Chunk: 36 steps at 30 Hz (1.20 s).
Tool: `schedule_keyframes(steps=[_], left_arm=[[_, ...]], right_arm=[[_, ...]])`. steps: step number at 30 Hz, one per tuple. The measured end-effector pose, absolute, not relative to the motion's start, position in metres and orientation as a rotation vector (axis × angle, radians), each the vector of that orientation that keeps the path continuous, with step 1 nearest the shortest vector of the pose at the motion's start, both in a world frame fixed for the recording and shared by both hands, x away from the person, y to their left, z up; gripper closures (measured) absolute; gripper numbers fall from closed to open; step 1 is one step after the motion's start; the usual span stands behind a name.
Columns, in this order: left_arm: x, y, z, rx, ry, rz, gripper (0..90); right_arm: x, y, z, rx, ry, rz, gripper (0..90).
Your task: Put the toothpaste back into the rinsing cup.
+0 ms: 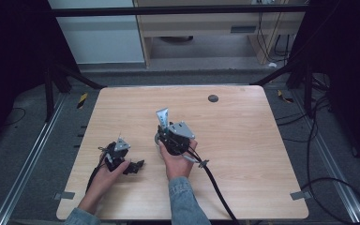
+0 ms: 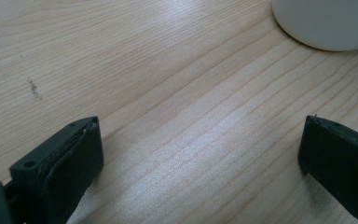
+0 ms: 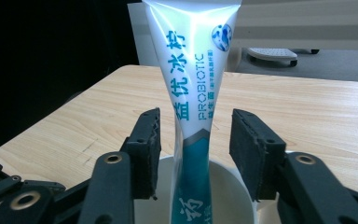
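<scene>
A white and teal toothpaste tube (image 3: pixel 193 93) stands upright in a white cup (image 3: pixel 233 186), its flat crimped end at the top and its lower part down inside the cup. The cup sits on the pale wooden desk (image 1: pixel 243 140), a little to the person's side of the desk's middle; every place below is given from this cup.

The right gripper (image 3: pixel 193 149) hangs just above the cup's rim on the person's side, pointing across it. Its jaws stand spread on either side of the tube, one pad to each side with a clear gap between pad and tube, so nothing is pinched. In the high view the right hand (image 1: pixel 178 161) holds the gripper directly over the cup, with the tube's top rising beyond it.

The left gripper (image 2: pixel 200 154) lies low over the desk to the left of the cup and near it; part of the cup's round base shows at the upper right corner of the left gripper view. Its jaws are spread wide with only bare wood between them. The left hand (image 1: pixel 105 176) rests on the desk behind that gripper.

A small dark round spot (image 1: pixel 213 98) marks the desk well beyond the cup, towards the far edge
</scene>
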<state>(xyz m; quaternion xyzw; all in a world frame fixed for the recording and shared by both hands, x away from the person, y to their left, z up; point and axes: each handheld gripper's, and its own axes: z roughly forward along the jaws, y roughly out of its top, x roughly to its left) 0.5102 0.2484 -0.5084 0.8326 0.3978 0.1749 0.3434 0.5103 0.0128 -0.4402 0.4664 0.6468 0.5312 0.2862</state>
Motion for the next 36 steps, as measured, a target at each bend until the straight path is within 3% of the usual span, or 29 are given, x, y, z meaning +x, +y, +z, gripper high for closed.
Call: schedule_keyframes(steps=[17,26,36], left_arm=[[0.510,0.248,-0.508,2.163,1.033,0.455,0.0],[0.510,0.248,-0.508,2.162,1.034,0.455,0.0],[0.510,0.248,-0.509,2.160,1.034,0.457,0.0]], right_arm=[[0.506,0.007,-0.433,1.265,1.786,1.348,35.9],[0.504,0.002,-0.421,1.254,1.926,1.279,16.8],[0.506,-0.003,-0.407,1.223,2.020,1.211,9.2]])
